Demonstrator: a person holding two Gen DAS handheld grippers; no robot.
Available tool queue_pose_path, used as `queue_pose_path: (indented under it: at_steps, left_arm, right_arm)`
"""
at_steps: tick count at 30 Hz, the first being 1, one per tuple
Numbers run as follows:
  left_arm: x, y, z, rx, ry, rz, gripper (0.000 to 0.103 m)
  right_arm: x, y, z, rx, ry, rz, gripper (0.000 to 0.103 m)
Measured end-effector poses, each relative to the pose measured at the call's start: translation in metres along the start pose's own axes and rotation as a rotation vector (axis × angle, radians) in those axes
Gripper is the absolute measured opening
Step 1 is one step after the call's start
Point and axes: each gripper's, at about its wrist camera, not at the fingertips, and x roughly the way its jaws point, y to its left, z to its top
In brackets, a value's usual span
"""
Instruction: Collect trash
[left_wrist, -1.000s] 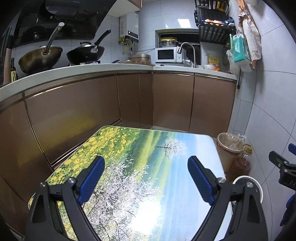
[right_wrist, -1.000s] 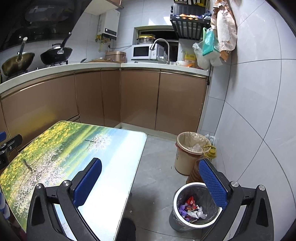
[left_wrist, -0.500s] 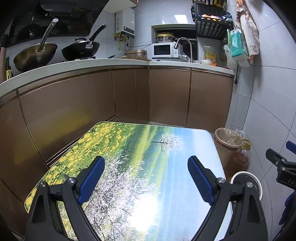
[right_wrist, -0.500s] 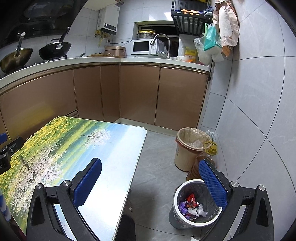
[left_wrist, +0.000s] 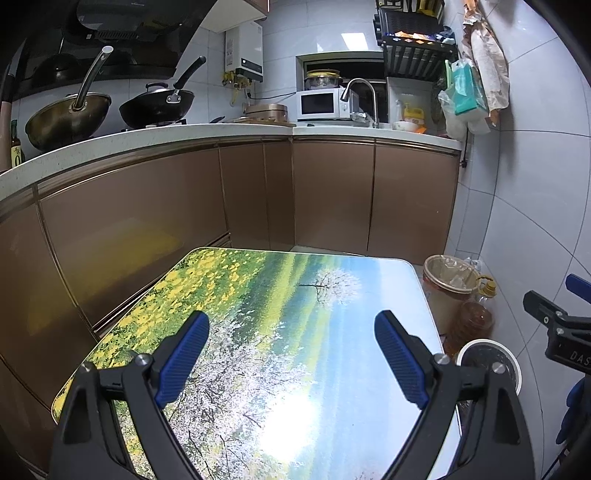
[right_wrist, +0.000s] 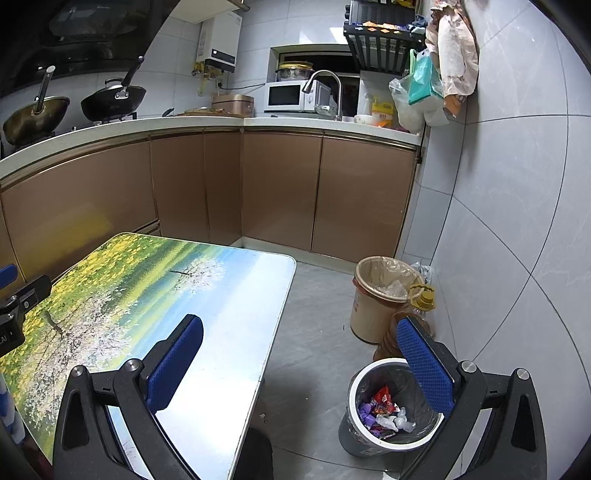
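A small grey bin with a white rim (right_wrist: 391, 435) stands on the floor right of the table and holds several wrappers (right_wrist: 384, 410), red, purple and clear. Its rim also shows in the left wrist view (left_wrist: 487, 347). My right gripper (right_wrist: 299, 365) is open and empty, above the table's right edge and the floor, with the bin under its right finger. My left gripper (left_wrist: 291, 354) is open and empty above the landscape-print table (left_wrist: 280, 295). No trash shows on the table (right_wrist: 207, 295).
A tan bin with a plastic liner (right_wrist: 380, 295) and an oil bottle (right_wrist: 417, 317) stand by the tiled wall (right_wrist: 517, 221). Brown cabinets (left_wrist: 332, 195) under a white counter run behind and left. Woks (left_wrist: 155, 103) sit on the stove.
Both grippers have risen and drawn back slightly, so more of the table and cabinets shows. Both stay open and empty.
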Motion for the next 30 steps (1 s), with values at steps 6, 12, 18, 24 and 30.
queue_pose_path:
  at_steps: [6,12,18,24,30]
  left_arm:
    - [-0.004,0.002,0.000,-0.003,-0.004,-0.009,0.091]
    - [-0.007,0.004,-0.001,-0.008,-0.011,-0.013,0.091]
    - [-0.009,0.007,-0.001,-0.023,-0.018,-0.030,0.091]
    - [-0.009,0.009,-0.001,-0.028,-0.020,-0.047,0.091]
    - [-0.011,0.010,-0.002,-0.028,-0.017,-0.054,0.091]
  right_arm:
    - [-0.006,0.002,0.002,-0.006,-0.007,-0.004,0.103]
    - [-0.008,0.007,0.004,-0.019,-0.011,-0.008,0.103]
    - [-0.011,0.009,0.008,-0.030,-0.014,-0.022,0.103]
    - [-0.017,0.010,0.009,-0.038,-0.022,-0.041,0.103]
    - [-0.021,0.011,0.010,-0.044,-0.028,-0.042,0.103]
